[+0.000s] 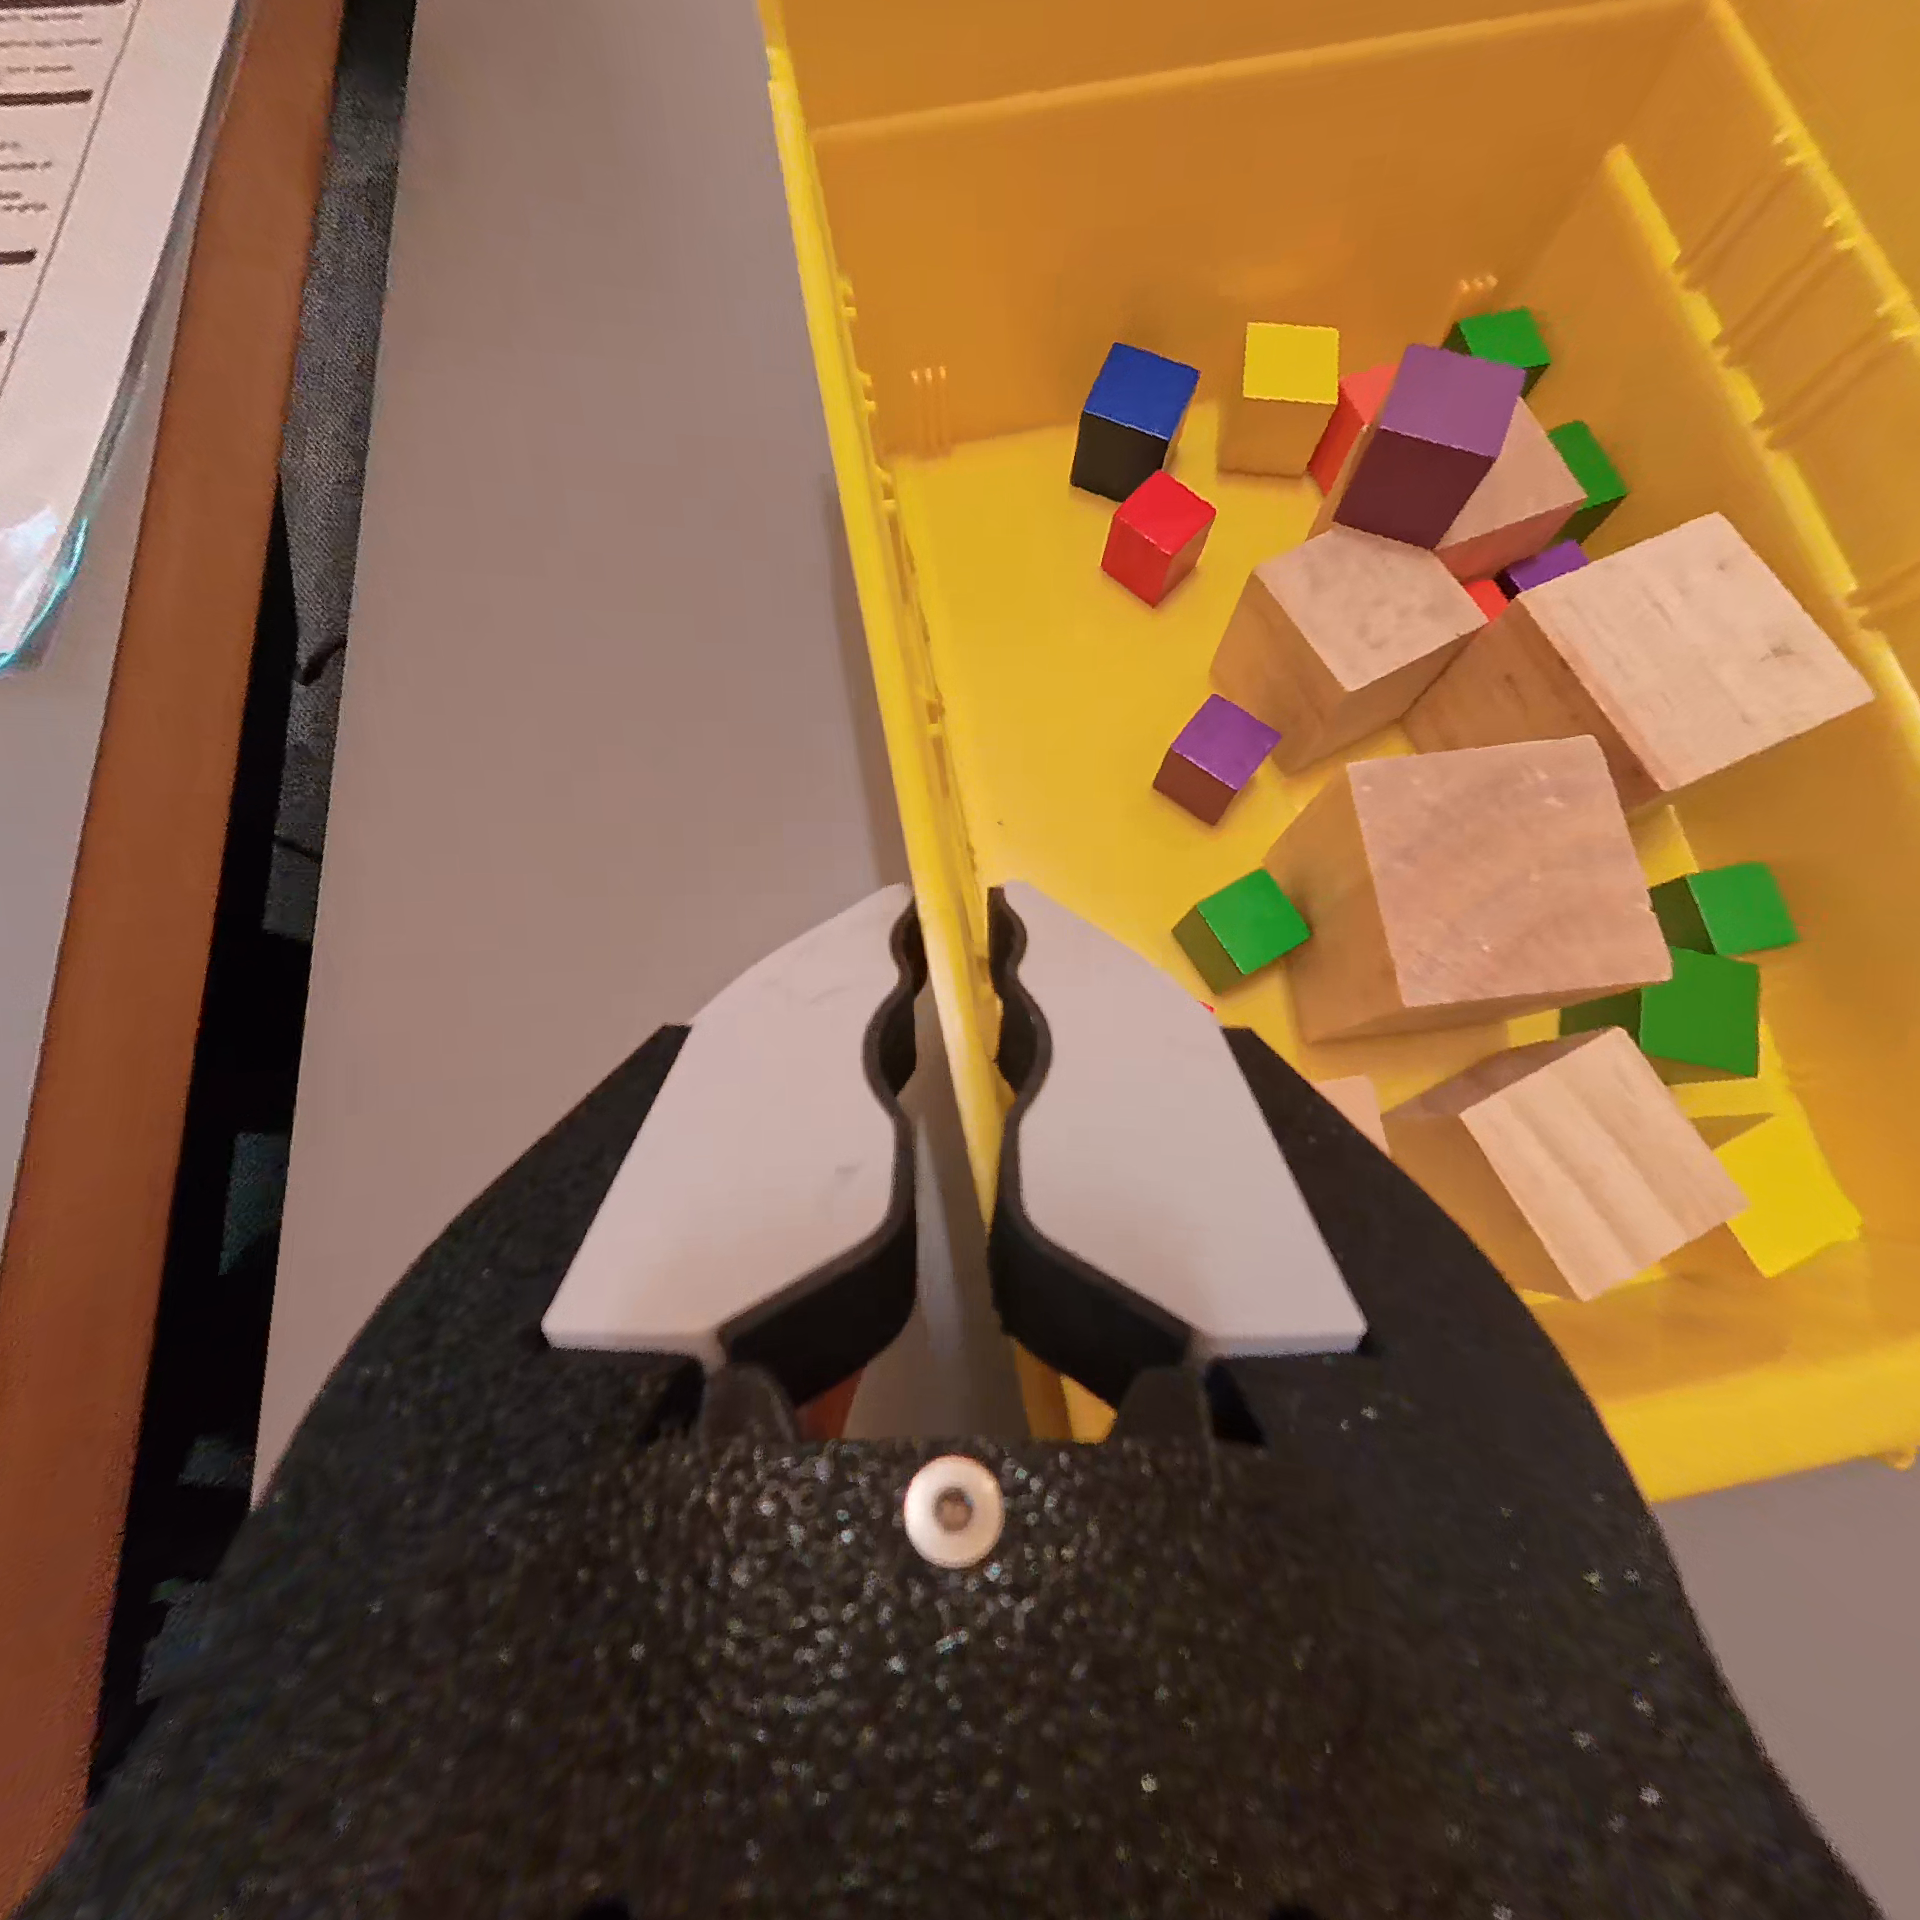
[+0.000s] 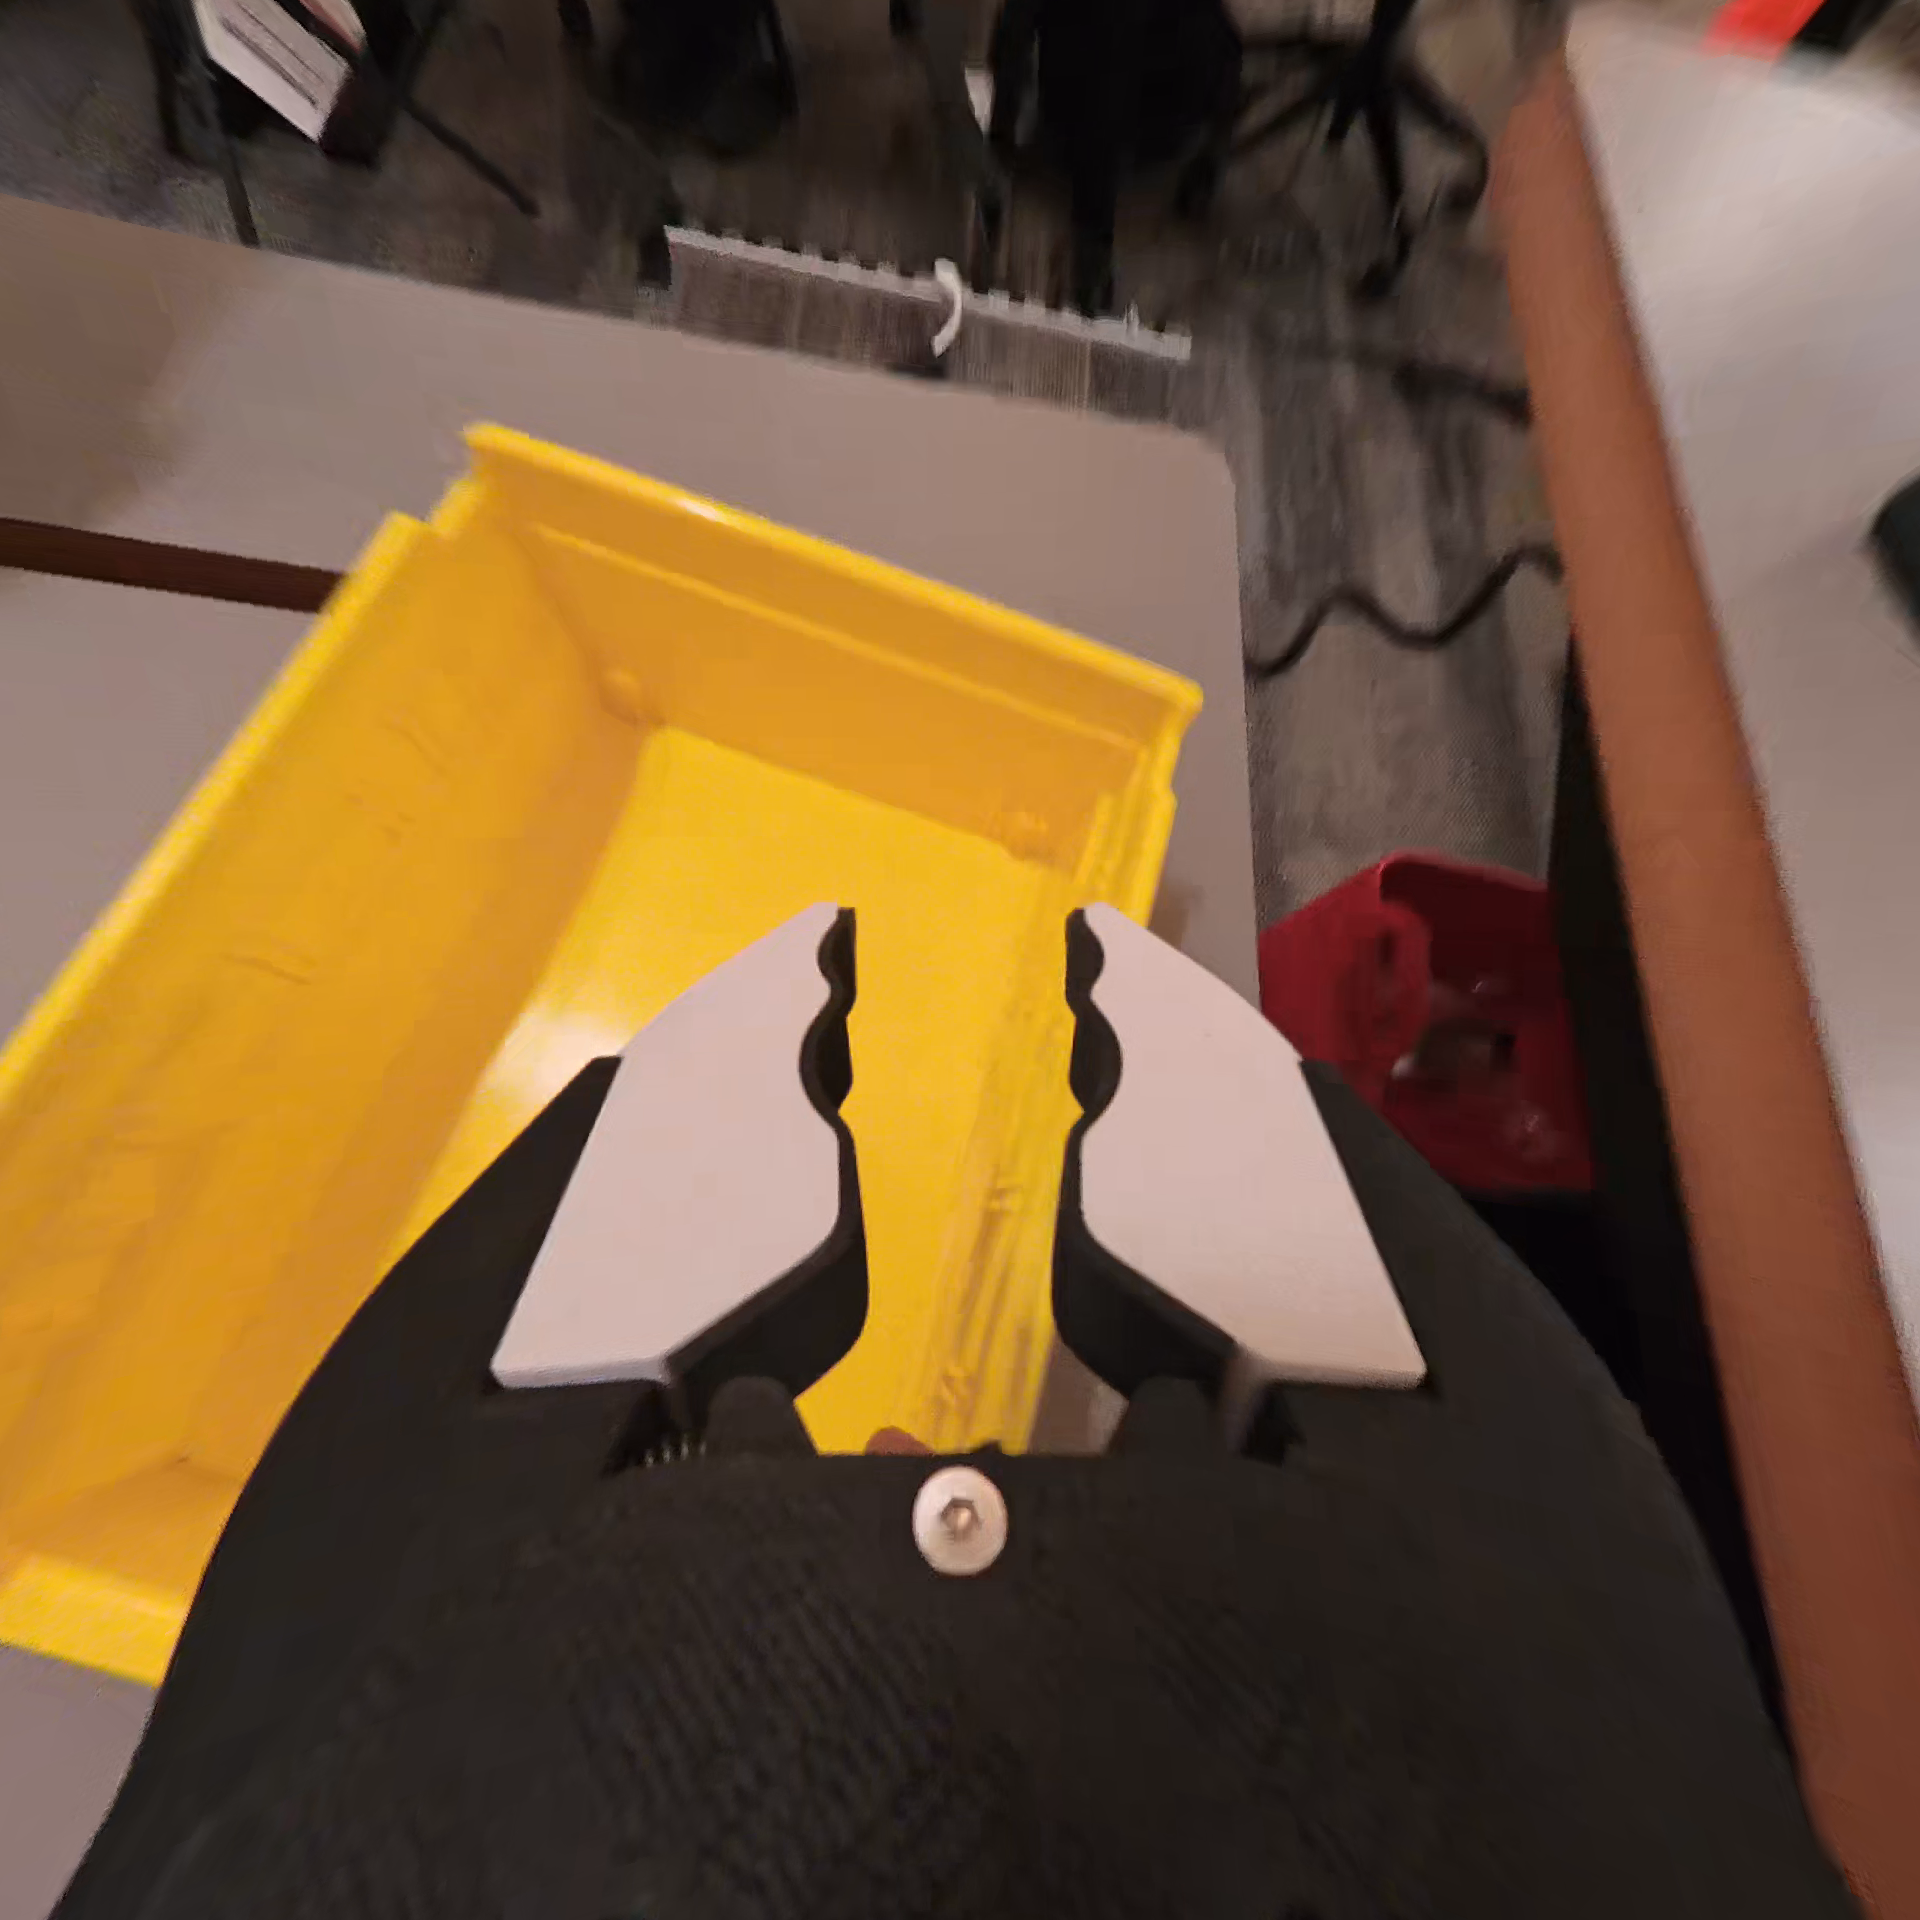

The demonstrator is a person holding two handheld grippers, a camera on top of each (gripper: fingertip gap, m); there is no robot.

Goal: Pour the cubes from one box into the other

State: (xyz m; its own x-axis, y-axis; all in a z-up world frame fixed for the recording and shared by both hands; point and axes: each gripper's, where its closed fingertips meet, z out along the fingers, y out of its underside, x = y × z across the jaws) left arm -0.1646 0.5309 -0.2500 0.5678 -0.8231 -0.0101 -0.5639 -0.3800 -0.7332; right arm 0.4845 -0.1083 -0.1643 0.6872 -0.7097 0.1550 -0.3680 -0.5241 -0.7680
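In the left wrist view the left gripper (image 1: 951,925) was clamped on the left wall of the yellow box (image 1: 940,727) that held the cubes (image 1: 1496,748), heaped at right of frame; the frame's edge cut off the box's right side. In the right wrist view, blurred throughout, the right gripper (image 2: 961,940) stood with its jaws apart over the empty yellow box (image 2: 343,831), whose lower right corner it hid. A red object (image 2: 1455,997) at right was too smeared to identify.
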